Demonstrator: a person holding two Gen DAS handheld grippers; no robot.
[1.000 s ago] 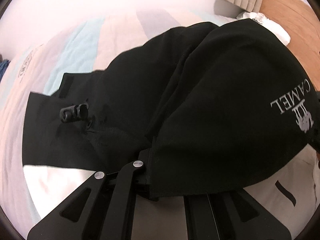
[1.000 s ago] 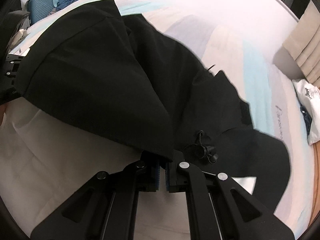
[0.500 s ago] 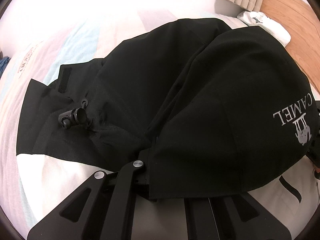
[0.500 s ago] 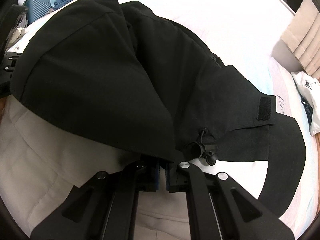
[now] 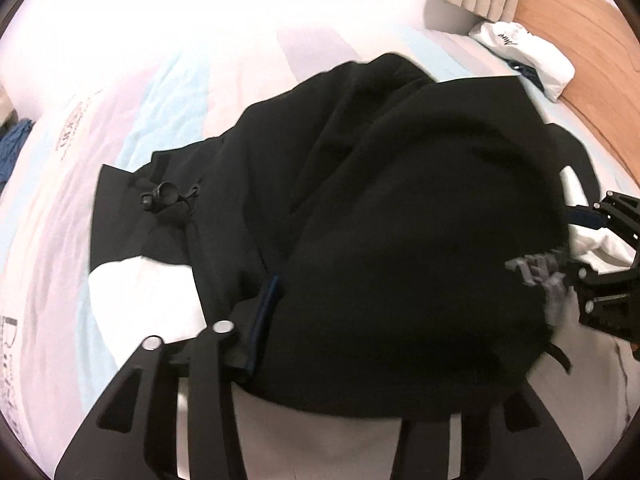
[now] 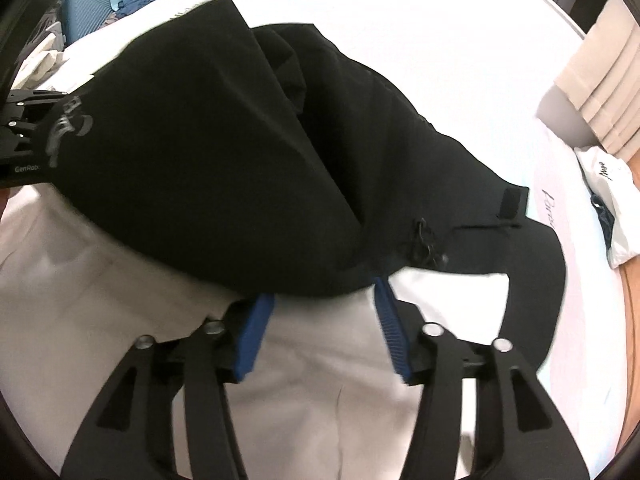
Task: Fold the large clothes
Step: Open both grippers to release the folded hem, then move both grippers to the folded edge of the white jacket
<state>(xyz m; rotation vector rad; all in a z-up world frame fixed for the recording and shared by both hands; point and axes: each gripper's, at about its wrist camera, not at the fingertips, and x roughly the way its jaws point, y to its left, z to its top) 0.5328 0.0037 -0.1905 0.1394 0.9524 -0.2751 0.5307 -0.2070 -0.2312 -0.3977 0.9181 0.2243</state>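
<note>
Right wrist view shows the right gripper (image 6: 320, 328) with its blue-padded jaws spread wide apart, the black folded edge of the jacket (image 6: 224, 168) lying just past the pad tips and the jacket's white panel under them. Only this view takes in the blue suitcase (image 6: 86, 14) beyond the bed's far edge. Left wrist view shows the left gripper (image 5: 340, 340) largely buried under the black fabric: one blue pad edge pokes out, the other finger is covered, so I cannot tell whether its jaws are apart or gripping. It alone shows the wooden headboard (image 5: 580, 60). The jacket lies bunched across the striped bed (image 5: 160, 88), its cord toggle (image 5: 166, 196) toward the bed's left side.
</note>
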